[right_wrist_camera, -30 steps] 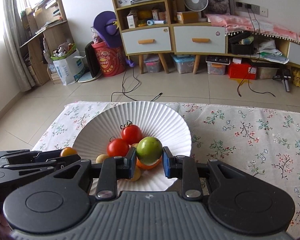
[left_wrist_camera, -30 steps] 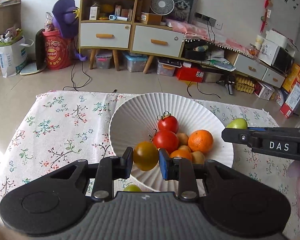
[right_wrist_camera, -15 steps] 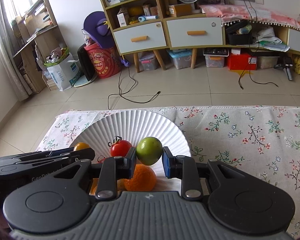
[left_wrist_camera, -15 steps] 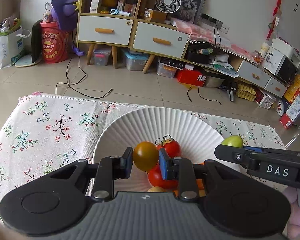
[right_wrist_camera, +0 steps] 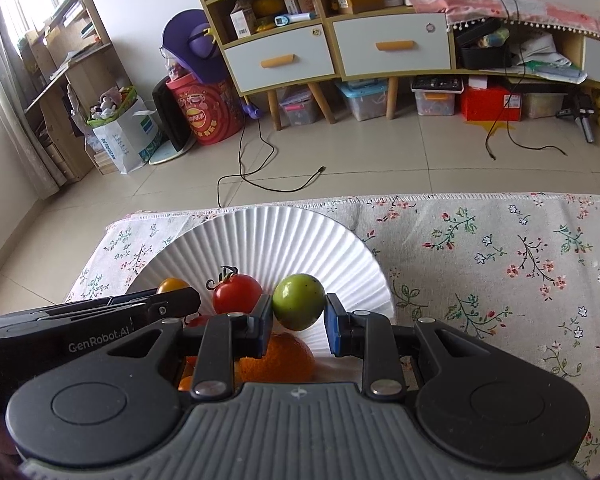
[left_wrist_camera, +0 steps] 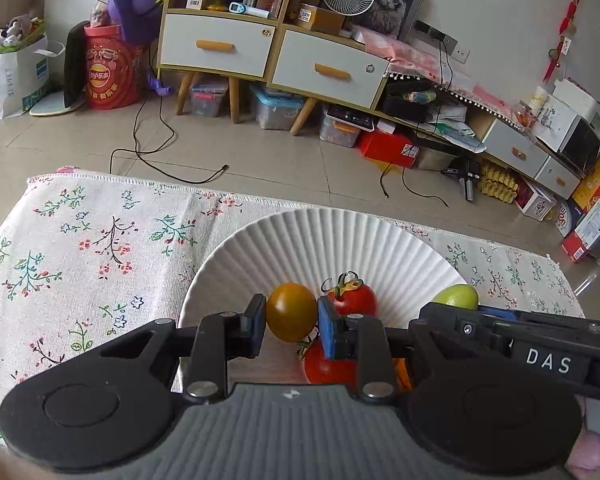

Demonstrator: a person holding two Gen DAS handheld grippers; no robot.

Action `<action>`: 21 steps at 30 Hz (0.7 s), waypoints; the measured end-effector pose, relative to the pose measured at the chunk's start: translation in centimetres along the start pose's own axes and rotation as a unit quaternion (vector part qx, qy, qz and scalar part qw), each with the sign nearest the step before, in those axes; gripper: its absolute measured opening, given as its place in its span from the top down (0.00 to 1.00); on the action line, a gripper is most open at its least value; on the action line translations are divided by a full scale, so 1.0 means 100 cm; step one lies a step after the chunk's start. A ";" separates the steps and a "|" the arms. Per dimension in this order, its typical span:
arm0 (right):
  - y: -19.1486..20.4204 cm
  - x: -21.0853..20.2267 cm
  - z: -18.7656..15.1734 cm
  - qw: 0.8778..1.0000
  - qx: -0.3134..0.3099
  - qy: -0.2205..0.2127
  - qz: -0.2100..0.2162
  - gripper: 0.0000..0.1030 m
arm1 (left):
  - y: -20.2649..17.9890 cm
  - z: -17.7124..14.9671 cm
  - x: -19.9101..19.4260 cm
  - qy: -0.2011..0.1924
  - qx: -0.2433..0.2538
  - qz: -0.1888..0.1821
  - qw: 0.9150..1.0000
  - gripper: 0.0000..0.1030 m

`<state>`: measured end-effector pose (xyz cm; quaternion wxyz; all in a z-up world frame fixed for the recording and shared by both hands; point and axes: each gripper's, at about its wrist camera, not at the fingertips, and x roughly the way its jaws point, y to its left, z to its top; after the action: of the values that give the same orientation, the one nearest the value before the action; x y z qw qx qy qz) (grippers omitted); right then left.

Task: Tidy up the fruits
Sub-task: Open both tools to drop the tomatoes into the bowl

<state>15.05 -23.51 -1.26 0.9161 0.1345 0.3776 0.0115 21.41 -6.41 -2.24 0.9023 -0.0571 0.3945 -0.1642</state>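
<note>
My left gripper (left_wrist_camera: 292,320) is shut on a yellow-orange tomato (left_wrist_camera: 291,311) and holds it over the white ribbed plate (left_wrist_camera: 320,240). Red tomatoes (left_wrist_camera: 354,300) lie in the plate below it. My right gripper (right_wrist_camera: 299,312) holds a green tomato (right_wrist_camera: 299,306) between its pads over the plate (right_wrist_camera: 268,236); a small gap shows at the right pad. Beneath it lie an orange (right_wrist_camera: 278,358) and a red tomato (right_wrist_camera: 236,293). Each gripper shows in the other's view, the right one (left_wrist_camera: 452,312) with its green tomato (left_wrist_camera: 458,296), the left one (right_wrist_camera: 180,300) with its yellow tomato (right_wrist_camera: 172,285).
The plate stands on a floral tablecloth (left_wrist_camera: 80,248) whose far edge (right_wrist_camera: 460,198) drops to a tiled floor. Cabinets (left_wrist_camera: 272,52), boxes and cables stand beyond.
Both grippers have moved forward over the plate with their tomatoes still held. The piled fruit has slid under the gripper bodies in both views.
</note>
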 end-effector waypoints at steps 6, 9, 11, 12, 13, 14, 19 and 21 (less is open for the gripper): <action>0.002 0.002 0.002 1.000 0.000 0.002 -0.001 0.76 | 0.000 0.001 0.001 0.001 0.000 -0.002 1.000 0.80; 0.002 0.003 0.002 1.000 0.002 0.002 -0.001 0.76 | 0.000 0.001 0.001 0.001 0.002 -0.001 1.000 0.80; 0.001 0.003 0.002 1.000 0.003 0.001 0.000 0.76 | -0.001 0.001 0.002 0.001 0.002 -0.003 1.000 0.80; 0.001 0.003 0.002 1.000 0.006 0.000 0.001 0.73 | -0.002 0.001 0.002 0.001 0.003 -0.003 1.000 0.80; 0.001 0.002 0.002 1.000 0.010 -0.002 0.003 0.72 | -0.002 0.001 0.002 -0.001 0.004 -0.002 1.000 0.80; 0.000 0.002 0.003 1.000 0.014 -0.002 0.006 0.70 | -0.003 0.001 0.001 -0.003 0.004 0.000 1.000 0.78; 0.001 -0.004 0.002 1.000 0.015 -0.004 0.001 0.69 | -0.002 0.001 -0.004 -0.007 0.005 0.004 1.000 0.66; 0.000 -0.008 0.001 1.000 0.016 -0.004 -0.003 0.66 | -0.001 0.000 -0.009 -0.010 0.006 0.007 1.000 0.60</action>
<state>14.60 -23.66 -0.66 0.9153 0.1476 0.3747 0.0022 20.82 -6.20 -1.66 0.9075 -0.0505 0.3851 -0.1601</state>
